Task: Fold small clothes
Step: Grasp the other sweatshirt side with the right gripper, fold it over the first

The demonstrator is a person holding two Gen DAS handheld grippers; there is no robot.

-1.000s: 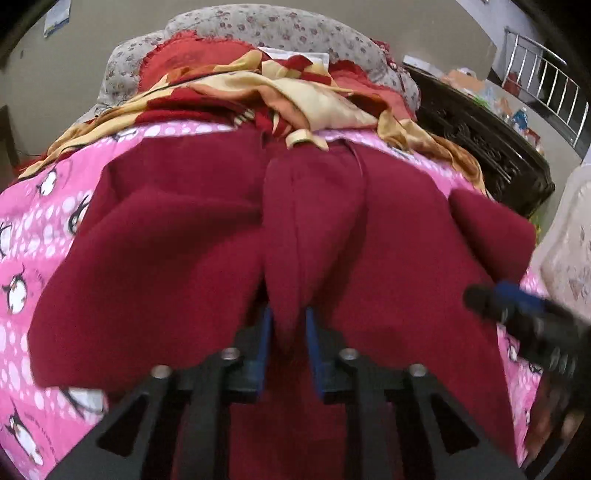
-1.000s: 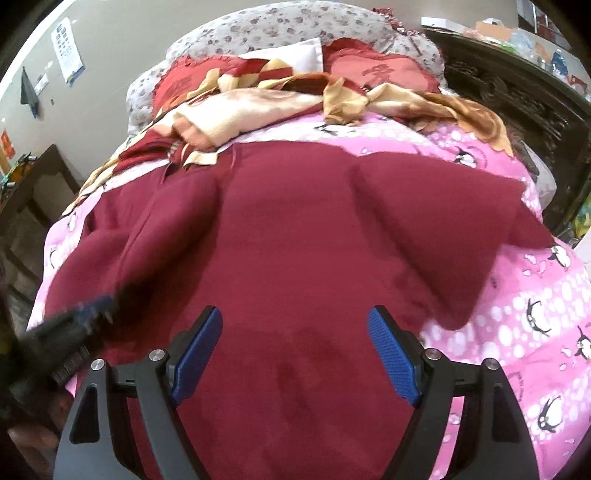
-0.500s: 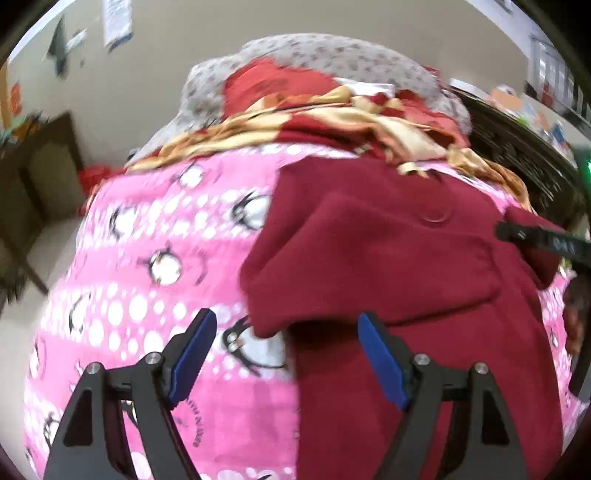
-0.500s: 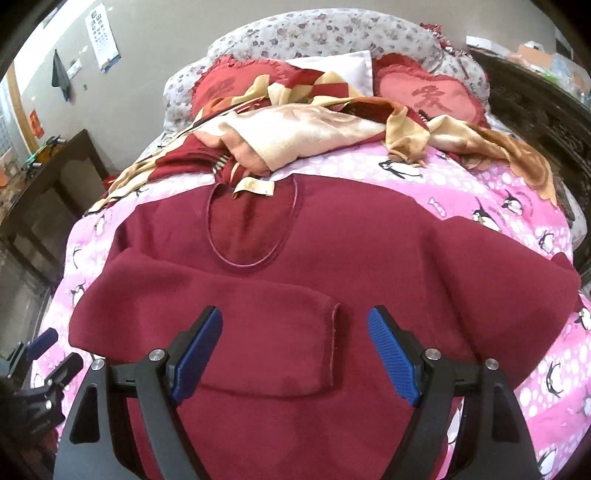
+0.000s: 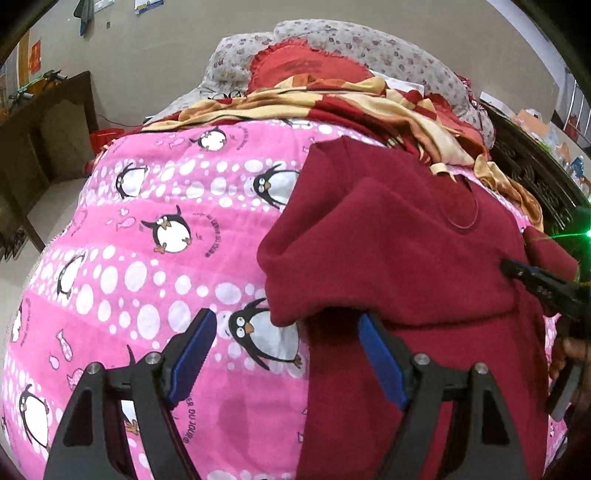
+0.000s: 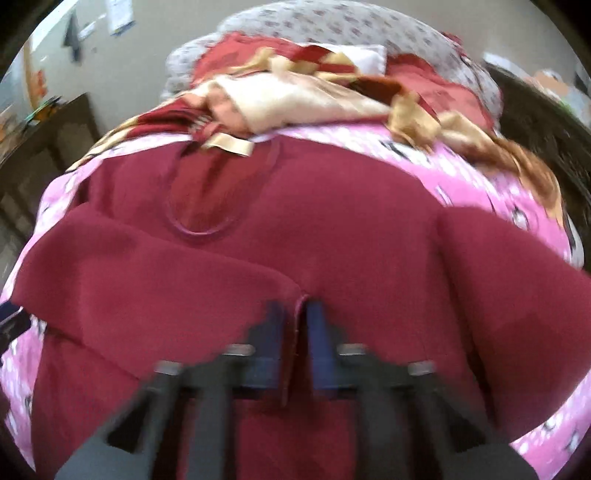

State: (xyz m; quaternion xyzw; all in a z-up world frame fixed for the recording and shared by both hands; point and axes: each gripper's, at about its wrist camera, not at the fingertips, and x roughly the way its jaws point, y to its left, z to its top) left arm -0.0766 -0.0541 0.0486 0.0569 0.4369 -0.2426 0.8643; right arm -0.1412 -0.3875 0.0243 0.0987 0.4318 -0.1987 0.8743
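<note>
Right gripper [image 6: 295, 332]: your jaws have just snapped in from wide to nearly closed, pinching the cuff edge of the folded-in sleeve [image 6: 155, 295]; view blurred, but fabric sits between the blue pads.
Left gripper [image 5: 284, 354]: your jaws went from clamped on a fabric ridge to wide apart, nothing held; now parked over the garment's left edge, half above the penguin quilt [image 5: 155, 229].
Just changed: left sleeve now lies folded across the chest; it was not a second ago. Left tool released it and pulled aside.
Meaning for task: judged, first sleeve fold is down and your right tool is taking the cuff, probably to straighten it or pull it flatter. Right sleeve [image 6: 509, 295] not yet folded in.
Sweater [image 5: 406, 258]: maroon, lying flat on the quilt, front up, right of centre in the left view.
Pointing: neckline [image 6: 199, 199] toward the pillows [image 6: 332, 29] at the far end, hem toward you.
Long axis: runs from you to the pillows; folded sleeve lies crosswise to it.
Clutter: patterned cloth [image 6: 295, 96] bunched just beyond the collar, touching it.
</note>
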